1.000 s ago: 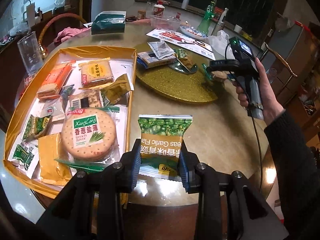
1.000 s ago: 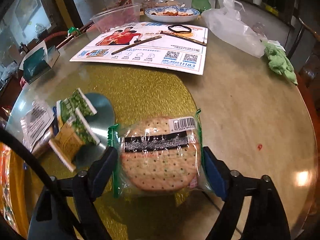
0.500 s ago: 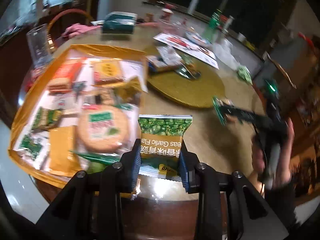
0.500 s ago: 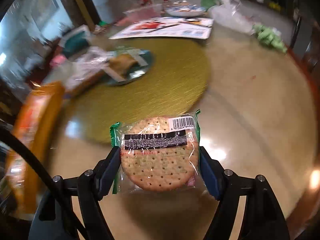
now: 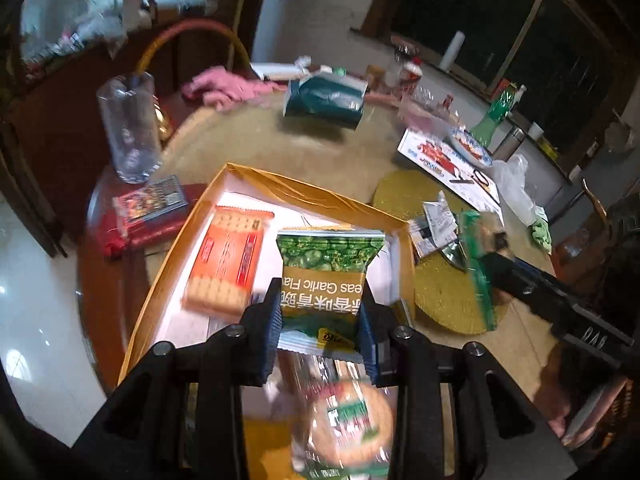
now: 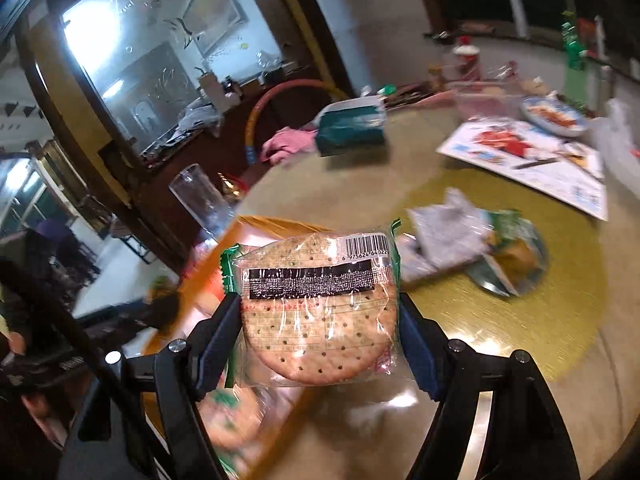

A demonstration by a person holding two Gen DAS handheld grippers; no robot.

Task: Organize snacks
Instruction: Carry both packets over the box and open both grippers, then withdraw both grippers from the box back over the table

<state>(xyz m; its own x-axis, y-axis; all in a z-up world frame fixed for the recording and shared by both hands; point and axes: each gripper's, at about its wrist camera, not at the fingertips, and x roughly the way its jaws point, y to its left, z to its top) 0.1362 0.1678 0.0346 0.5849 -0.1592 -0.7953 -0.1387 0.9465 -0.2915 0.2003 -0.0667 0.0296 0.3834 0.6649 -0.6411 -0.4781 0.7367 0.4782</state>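
Observation:
My left gripper (image 5: 320, 330) is shut on a green garlic peas packet (image 5: 326, 280) and holds it above the gold snack box (image 5: 288, 188). The box holds an orange cracker pack (image 5: 228, 264) and a round cracker pack (image 5: 348, 424), among others hidden under the gripper. My right gripper (image 6: 318, 332) is shut on a clear-wrapped round cracker (image 6: 316, 308), held in the air near the box's right edge (image 6: 264, 224). The right gripper with its cracker also shows in the left wrist view (image 5: 476, 276).
More packets (image 6: 452, 240) lie on the gold mat (image 6: 540, 292). A tall glass (image 5: 128, 128), a red pack (image 5: 148, 216), a teal tissue box (image 5: 324, 100), a leaflet (image 5: 444, 160), a plate and bottles stand around the round table.
Both grippers have swung left toward the gold box with their snacks. The left one has lifted from the table edge to above the box. The right one has left the gold mat.

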